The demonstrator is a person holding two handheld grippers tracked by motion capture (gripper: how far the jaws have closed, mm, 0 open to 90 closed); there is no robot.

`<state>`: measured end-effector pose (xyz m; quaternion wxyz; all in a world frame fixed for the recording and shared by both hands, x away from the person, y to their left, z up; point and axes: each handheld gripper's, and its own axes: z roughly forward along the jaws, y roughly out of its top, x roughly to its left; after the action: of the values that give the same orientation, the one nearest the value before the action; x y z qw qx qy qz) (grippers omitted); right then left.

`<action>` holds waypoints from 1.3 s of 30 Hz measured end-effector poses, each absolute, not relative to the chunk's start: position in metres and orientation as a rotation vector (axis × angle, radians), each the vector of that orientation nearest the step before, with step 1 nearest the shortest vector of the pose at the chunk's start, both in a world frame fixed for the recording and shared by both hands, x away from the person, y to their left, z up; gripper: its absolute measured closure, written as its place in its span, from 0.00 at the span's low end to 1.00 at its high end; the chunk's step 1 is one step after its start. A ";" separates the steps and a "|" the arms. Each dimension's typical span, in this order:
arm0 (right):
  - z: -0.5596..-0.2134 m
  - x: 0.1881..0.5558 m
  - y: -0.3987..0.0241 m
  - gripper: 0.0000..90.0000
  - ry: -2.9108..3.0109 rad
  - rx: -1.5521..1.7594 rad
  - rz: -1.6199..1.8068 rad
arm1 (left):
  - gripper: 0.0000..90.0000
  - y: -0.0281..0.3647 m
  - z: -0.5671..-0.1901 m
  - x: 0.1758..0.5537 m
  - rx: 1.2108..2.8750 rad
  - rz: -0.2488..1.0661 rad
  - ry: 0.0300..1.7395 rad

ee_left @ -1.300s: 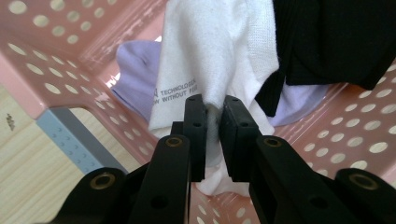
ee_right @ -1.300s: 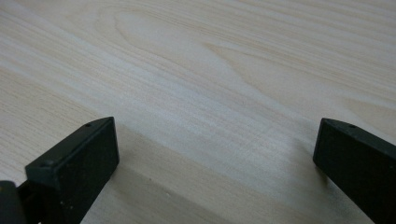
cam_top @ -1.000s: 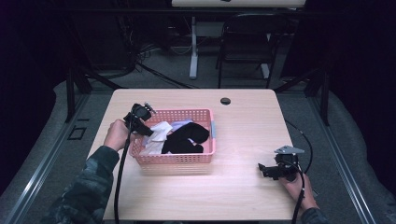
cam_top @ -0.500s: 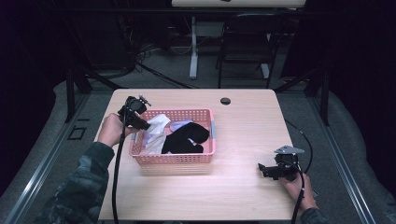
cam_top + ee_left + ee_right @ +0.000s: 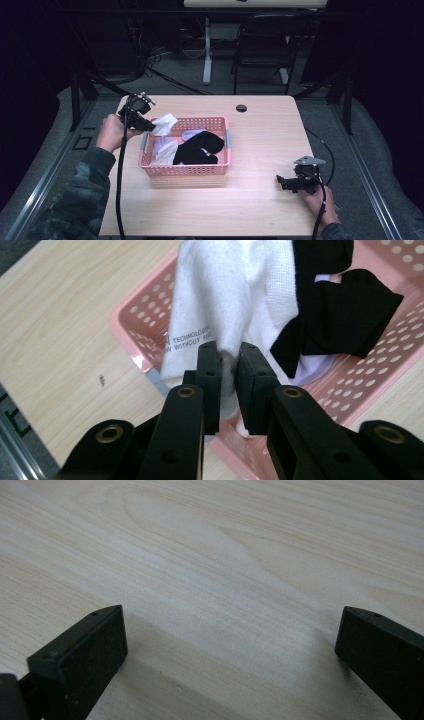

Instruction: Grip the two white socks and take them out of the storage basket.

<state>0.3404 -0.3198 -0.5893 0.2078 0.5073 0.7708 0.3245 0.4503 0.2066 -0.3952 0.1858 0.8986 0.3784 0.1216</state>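
A pink perforated basket point(image 5: 186, 170) stands on the left half of the table and holds a black sock point(image 5: 199, 148) and pale garments. My left gripper point(image 5: 150, 126) hangs above the basket's far left corner, shut on a white sock point(image 5: 165, 122) that dangles from it. In the left gripper view the white sock point(image 5: 225, 295), printed with small dark lettering, is pinched between the jaws of the left gripper point(image 5: 229, 371), with the black sock point(image 5: 340, 315) and basket rim point(image 5: 132, 340) below. My right gripper point(image 5: 281, 182) rests low over the table near the right front, open; the right gripper point(image 5: 232, 655) has bare wood between its jaws.
The light wooden table point(image 5: 270, 135) has a dark round cable hole point(image 5: 241, 108) near its far edge. Cables trail from both grippers toward the front. A chair and desk legs stand on the dark floor beyond the table.
My left gripper has risen and drawn back toward the basket's far left corner, lifting the white sock out of the basket. The right gripper has stayed put.
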 end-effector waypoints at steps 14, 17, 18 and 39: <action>-0.589 0.340 -0.320 0.00 2.142 1.414 0.902 | 0.90 0.247 -0.378 0.442 2.443 0.401 1.142; -0.589 0.340 -0.320 0.00 2.142 1.415 0.902 | 0.91 0.259 -0.379 0.440 2.416 0.426 1.173; -0.589 0.340 -0.320 0.00 2.141 1.415 0.903 | 0.91 0.261 -0.379 0.439 2.409 0.431 1.181; -0.589 0.339 -0.320 0.00 2.144 1.416 0.899 | 0.92 0.318 -0.429 0.437 2.310 0.406 1.366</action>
<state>0.3395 -0.3201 -0.5891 0.2084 0.5088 0.7703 0.3230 0.4373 0.3178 -0.4285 0.2121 0.8317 0.4919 0.1461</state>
